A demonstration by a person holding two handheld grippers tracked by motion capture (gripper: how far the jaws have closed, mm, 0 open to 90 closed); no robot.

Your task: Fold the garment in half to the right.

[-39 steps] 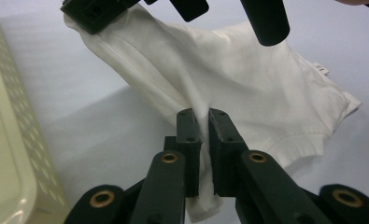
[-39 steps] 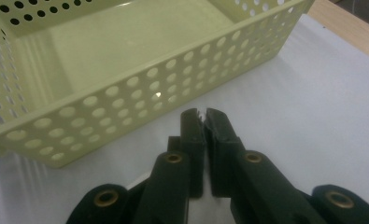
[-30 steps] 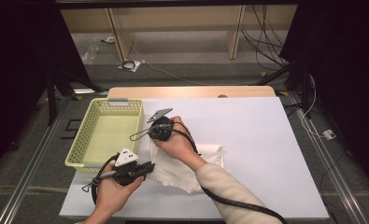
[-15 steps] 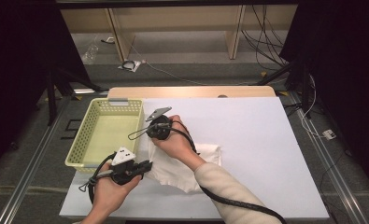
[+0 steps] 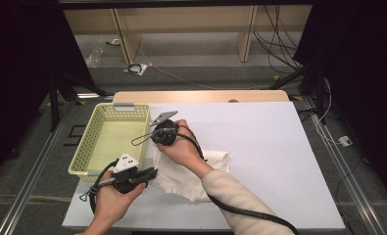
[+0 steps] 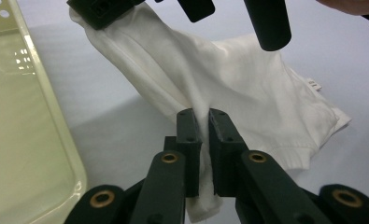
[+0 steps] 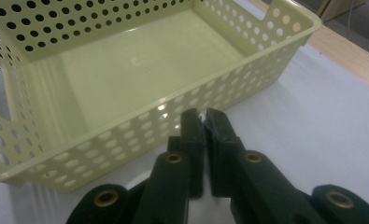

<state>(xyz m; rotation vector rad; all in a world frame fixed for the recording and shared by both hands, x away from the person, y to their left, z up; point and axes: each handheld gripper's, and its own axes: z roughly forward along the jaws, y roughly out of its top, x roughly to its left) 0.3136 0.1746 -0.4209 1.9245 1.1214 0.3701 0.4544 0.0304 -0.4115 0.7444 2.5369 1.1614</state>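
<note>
Both tools clamp the white cloth (image 6: 229, 79); right gripper view shows basket (image 7: 126, 79) holes.

White table (image 5: 279, 147), yellow basket (image 5: 95, 147), white cloth (image 5: 215, 164)

We see a white cloth (image 5: 191, 171) lying crumpled on the table (image 5: 279, 147) beside the yellow basket (image 5: 103, 142), two corners lifted off it.
</note>
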